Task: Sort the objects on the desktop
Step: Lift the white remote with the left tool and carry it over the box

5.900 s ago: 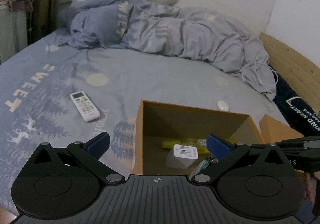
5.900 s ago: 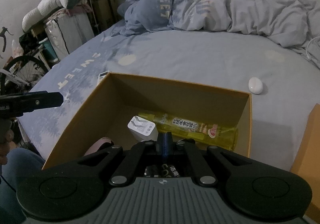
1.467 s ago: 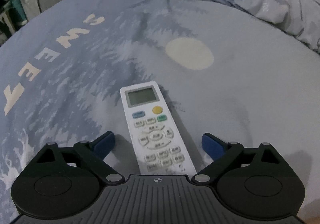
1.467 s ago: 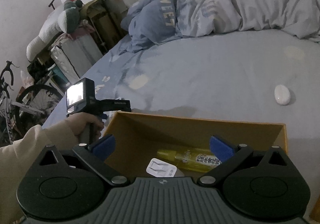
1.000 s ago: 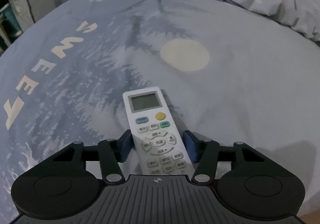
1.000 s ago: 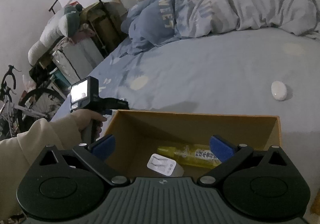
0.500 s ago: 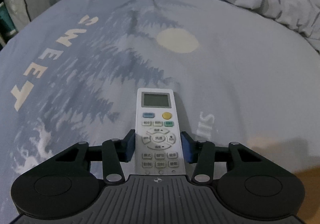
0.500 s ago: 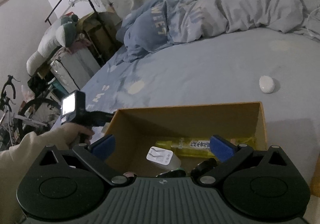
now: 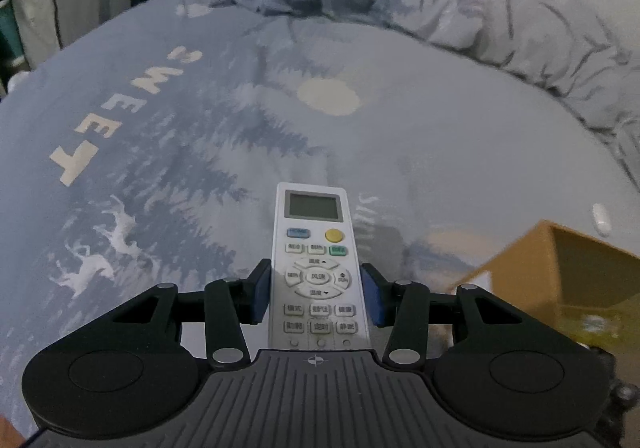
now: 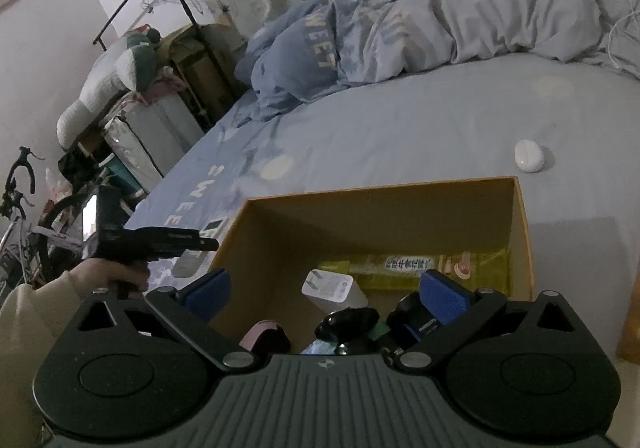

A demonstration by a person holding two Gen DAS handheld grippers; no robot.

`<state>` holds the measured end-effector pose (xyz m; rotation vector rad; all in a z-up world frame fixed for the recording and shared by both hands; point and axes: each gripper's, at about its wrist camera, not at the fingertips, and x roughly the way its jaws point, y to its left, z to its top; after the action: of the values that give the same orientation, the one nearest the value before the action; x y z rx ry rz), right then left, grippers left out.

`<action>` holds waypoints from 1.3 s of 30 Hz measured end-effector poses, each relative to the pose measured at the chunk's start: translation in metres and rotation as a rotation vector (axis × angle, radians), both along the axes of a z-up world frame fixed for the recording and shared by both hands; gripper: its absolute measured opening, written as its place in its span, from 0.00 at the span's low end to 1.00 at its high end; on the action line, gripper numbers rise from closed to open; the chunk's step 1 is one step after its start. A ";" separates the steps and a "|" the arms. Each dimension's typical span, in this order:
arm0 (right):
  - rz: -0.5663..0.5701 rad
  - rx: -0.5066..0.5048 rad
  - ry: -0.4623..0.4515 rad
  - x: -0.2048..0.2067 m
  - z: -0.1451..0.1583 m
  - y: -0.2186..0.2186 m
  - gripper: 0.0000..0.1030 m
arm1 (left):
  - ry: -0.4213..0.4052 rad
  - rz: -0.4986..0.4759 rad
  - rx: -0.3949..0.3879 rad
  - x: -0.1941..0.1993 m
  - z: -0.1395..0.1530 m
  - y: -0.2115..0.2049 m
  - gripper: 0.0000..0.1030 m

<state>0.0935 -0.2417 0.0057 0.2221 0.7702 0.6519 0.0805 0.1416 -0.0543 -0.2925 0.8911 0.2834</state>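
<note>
On the blue bedsheet sits the orange box, the right gripper hanging wide open above it, while the left gripper clamps the white remote beside the box

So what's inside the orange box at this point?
Inside the orange box: a yellow bottle along the far wall, a white charger, a pink item and some dark objects. The right tool, open above, hides the near part.
</note>
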 end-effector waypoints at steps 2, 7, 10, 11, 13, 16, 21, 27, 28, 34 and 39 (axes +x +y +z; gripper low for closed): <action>-0.009 0.001 -0.009 -0.002 0.001 -0.002 1.00 | -0.026 -0.009 -0.012 -0.010 0.011 -0.004 0.49; -0.047 0.006 -0.036 -0.007 0.003 -0.010 1.00 | -0.107 -0.056 -0.040 -0.033 0.043 -0.021 0.49; -0.073 0.009 -0.053 -0.010 0.004 -0.015 1.00 | -0.155 -0.093 -0.057 -0.045 0.062 -0.035 0.49; -0.082 0.010 -0.059 -0.011 0.004 -0.017 1.00 | -0.170 -0.108 -0.062 -0.048 0.067 -0.041 0.49; -0.097 0.008 -0.069 -0.011 0.004 -0.021 1.00 | -0.198 -0.137 -0.073 -0.055 0.077 -0.054 0.49; -0.109 0.005 -0.075 -0.012 0.004 -0.024 1.00 | -0.234 -0.185 -0.089 -0.064 0.088 -0.075 0.49; -0.128 0.001 -0.084 -0.012 0.003 -0.029 1.00 | -0.270 -0.277 -0.103 -0.075 0.097 -0.114 0.49; -0.150 -0.003 -0.095 -0.013 0.002 -0.035 1.00 | -0.273 -0.370 -0.112 -0.087 0.089 -0.155 0.49; -0.154 -0.004 -0.097 -0.013 0.002 -0.036 1.00 | -0.269 -0.383 -0.115 -0.088 0.086 -0.161 0.49; -0.176 -0.009 -0.108 -0.014 0.001 -0.042 1.00 | -0.242 -0.424 -0.083 -0.094 0.062 -0.183 0.48; -0.186 -0.017 -0.113 -0.015 -0.003 -0.045 1.00 | -0.200 -0.449 -0.058 -0.098 0.040 -0.190 0.48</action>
<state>0.0781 -0.2870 0.0028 0.2362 0.6382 0.4771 -0.0171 -0.0485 -0.0140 -0.1640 0.7442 -0.1849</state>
